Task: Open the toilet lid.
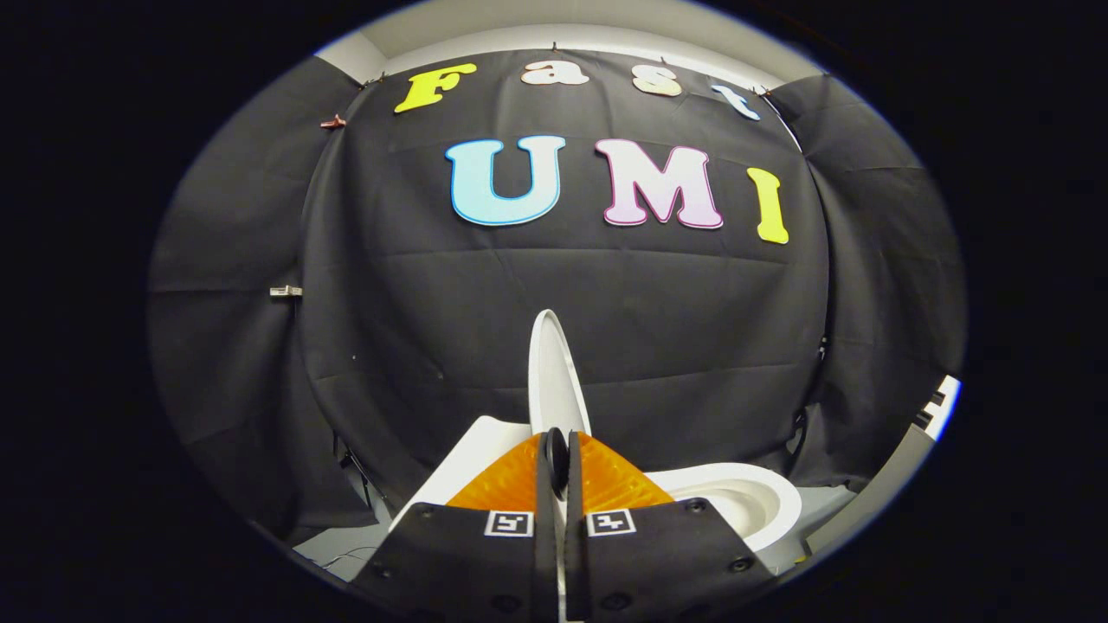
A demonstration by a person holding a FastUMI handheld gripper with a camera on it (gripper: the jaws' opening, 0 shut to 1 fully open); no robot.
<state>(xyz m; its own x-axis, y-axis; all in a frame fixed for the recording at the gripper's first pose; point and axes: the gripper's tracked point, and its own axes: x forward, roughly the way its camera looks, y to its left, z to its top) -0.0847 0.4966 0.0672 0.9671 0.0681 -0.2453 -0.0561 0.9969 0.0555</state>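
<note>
Toilet lid raised nearly upright, seen edge-on, rising just ahead of the fingers. Claw nearly closed, its orange fingers pinching the lid's lower edge. Open toilet bowl to the right, below.

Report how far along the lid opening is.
Done, by the look of it: the toilet lid stands raised, nearly upright and edge-on, with the open bowl exposed to its right. In hand: the gripper has its orange fingers closed on the lid's lower edge. Left: probably letting go and backing away; whether the lid is fully back and will stay up cannot be told.
</note>
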